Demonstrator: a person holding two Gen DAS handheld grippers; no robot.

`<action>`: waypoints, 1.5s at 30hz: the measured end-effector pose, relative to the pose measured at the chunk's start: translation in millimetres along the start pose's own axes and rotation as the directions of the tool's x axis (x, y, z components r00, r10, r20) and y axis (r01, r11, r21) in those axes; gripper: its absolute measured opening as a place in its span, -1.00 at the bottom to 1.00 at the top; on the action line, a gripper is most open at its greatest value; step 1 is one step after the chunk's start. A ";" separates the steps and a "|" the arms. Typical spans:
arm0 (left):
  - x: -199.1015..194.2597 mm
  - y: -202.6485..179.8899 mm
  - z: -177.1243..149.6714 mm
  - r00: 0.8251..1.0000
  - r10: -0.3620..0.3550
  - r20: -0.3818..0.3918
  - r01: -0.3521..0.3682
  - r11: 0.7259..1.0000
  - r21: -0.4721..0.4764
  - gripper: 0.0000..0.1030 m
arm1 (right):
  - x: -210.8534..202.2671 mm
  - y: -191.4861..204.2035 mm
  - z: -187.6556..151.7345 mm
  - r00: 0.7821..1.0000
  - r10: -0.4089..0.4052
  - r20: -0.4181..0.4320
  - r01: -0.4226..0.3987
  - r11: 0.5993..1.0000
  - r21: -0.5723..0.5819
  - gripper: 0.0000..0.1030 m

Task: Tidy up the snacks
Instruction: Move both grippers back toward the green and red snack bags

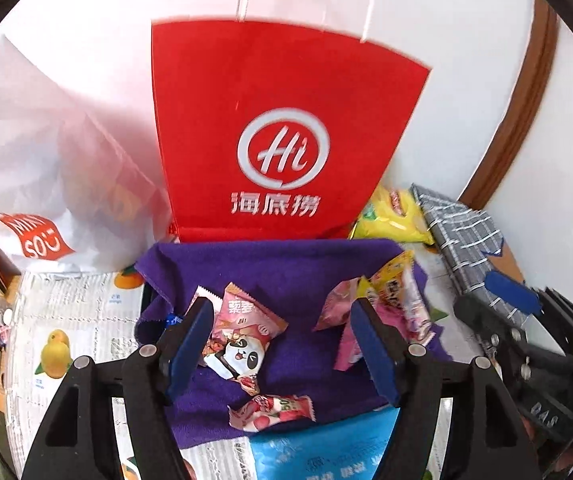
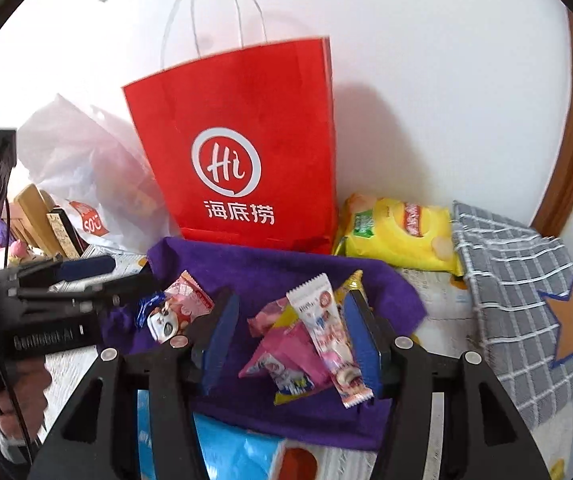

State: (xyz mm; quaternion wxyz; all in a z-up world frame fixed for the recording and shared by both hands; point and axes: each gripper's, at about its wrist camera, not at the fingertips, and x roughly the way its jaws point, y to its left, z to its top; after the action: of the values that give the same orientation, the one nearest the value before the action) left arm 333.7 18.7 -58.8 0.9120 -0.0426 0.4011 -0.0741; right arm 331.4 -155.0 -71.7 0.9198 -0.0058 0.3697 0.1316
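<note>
Several small snack packets lie on a purple cloth in front of an upright red paper bag. My left gripper hovers open above the cloth. A panda-print packet lies just inside its left finger, and a pink packet lies below. My right gripper is open over a pile on the same cloth. A long white and pink packet leans by its right finger, with a pink packet beside it; neither is pinched.
A yellow chip bag lies right of the red bag, next to a grey checked cloth. A white plastic bag slumps at the left. A blue package lies on the fruit-print paper at the near edge.
</note>
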 end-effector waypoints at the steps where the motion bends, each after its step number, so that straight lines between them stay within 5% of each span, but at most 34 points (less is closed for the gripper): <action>1: -5.8 -2.9 0.2 1.000 0.000 0.012 0.000 1.000 0.003 0.41 | -8.7 1.6 -2.5 1.000 -0.015 0.013 0.015 1.000 -0.015 0.07; 9: -47.9 -19.4 -29.7 0.999 -0.031 0.020 0.030 0.999 0.014 0.49 | -63.3 2.8 -30.6 0.993 -0.114 0.039 0.114 0.993 0.003 0.22; 24: -109.7 -15.5 -119.5 1.000 -0.017 -0.002 0.017 1.000 -0.004 0.49 | -114.2 18.1 -102.3 0.999 -0.046 -0.025 0.047 0.998 0.047 0.22; 33: -114.7 11.0 -153.0 1.000 0.020 -0.017 -0.021 0.997 -0.071 0.49 | -115.4 17.5 -138.9 0.998 -0.022 -0.060 0.026 0.997 0.076 0.22; 45: -97.7 34.4 -183.3 0.997 0.026 -0.073 -0.034 0.993 -0.117 0.48 | -67.2 28.2 -185.5 0.984 0.021 -0.175 -0.006 0.996 0.085 0.26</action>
State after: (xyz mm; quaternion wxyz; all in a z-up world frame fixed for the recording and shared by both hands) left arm 136.6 65.8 -116.3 0.8941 -0.0878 0.4376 -0.0379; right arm 152.0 -163.8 -158.2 0.8821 0.0238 0.4547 0.1209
